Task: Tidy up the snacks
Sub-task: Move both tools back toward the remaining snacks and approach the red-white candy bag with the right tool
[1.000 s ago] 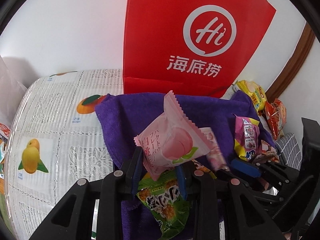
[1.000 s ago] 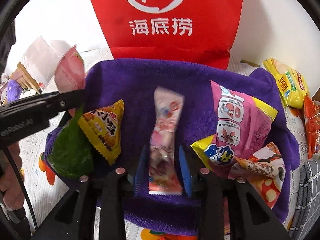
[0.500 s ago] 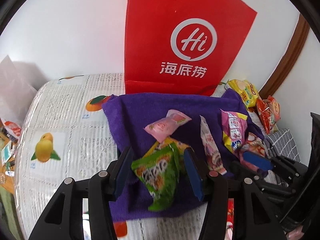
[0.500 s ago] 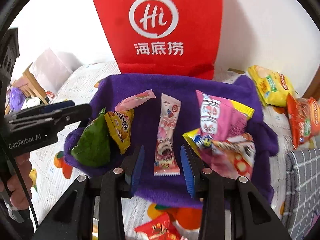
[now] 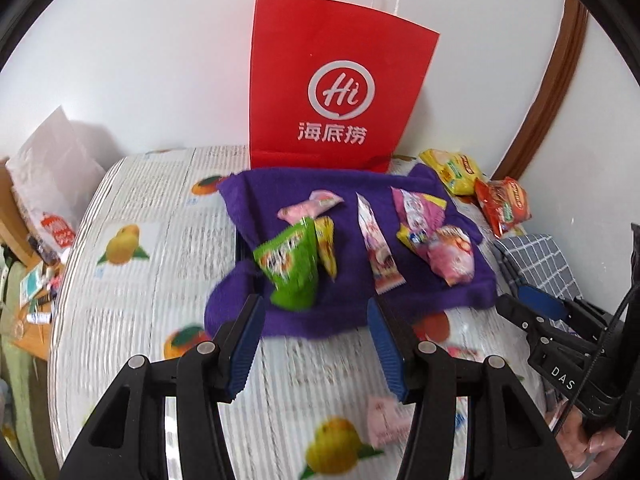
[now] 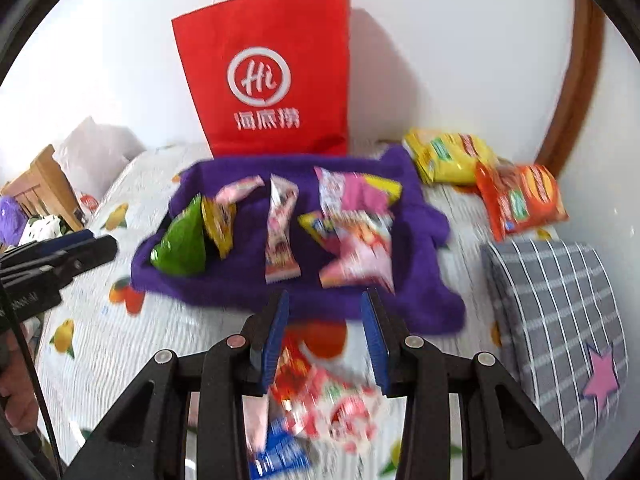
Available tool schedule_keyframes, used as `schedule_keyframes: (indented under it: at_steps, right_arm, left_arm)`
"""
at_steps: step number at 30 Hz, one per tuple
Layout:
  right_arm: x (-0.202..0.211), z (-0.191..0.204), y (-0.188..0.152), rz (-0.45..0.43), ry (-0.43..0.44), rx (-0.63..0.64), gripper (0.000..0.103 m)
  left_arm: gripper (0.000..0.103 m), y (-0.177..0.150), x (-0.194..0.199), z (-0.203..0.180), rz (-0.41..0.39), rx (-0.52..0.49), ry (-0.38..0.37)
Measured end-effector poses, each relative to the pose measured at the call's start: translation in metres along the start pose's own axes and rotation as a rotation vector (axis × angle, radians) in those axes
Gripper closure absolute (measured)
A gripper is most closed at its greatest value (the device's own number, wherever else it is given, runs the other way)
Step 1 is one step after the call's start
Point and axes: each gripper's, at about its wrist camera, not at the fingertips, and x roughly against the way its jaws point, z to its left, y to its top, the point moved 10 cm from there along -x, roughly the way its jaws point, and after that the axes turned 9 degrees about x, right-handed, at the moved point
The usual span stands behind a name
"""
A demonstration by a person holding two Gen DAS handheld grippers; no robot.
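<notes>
The left gripper (image 5: 316, 344) hung with its jaws apart and empty (they had just been opening) above the tablecloth (image 5: 132, 292). Snack packets (image 5: 294, 266) lay on the purple towel (image 5: 352, 312). The right gripper (image 6: 326, 336) stood narrowly parted, gripping nothing.

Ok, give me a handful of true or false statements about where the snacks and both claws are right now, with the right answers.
1. The left claw holds the green packet. False: its jaws are open and empty; the packet lies on the purple towel.
2. A red paper bag stands behind the towel. True.
3. The yellow packet lies on the towel. False: it lies beside it, on the fruit-print cover.
4. The right claw grips nothing. True.
5. The orange packet sits beside the yellow one. True.
</notes>
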Motion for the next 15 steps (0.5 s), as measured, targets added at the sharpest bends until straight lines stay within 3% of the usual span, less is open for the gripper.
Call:
schedule_keyframes:
  at_steps: [8,11,15]
  right_arm:
    - [0.029,-0.002,-0.056,0.034,0.022,-0.053,0.065]
    - [0.034,-0.002,-0.070,0.025,0.024,-0.060,0.051]
    - [0.031,-0.001,-0.086,0.030,0.026,-0.054,0.048]
  left_arm:
    - [0.052,-0.036,0.040,-0.013,-0.023,-0.024,0.001]
    - [0.052,-0.046,0.051,-0.017,-0.039,-0.042,0.007]
    - [0.052,-0.060,0.049,-0.019,-0.026,-0.039,0.008]
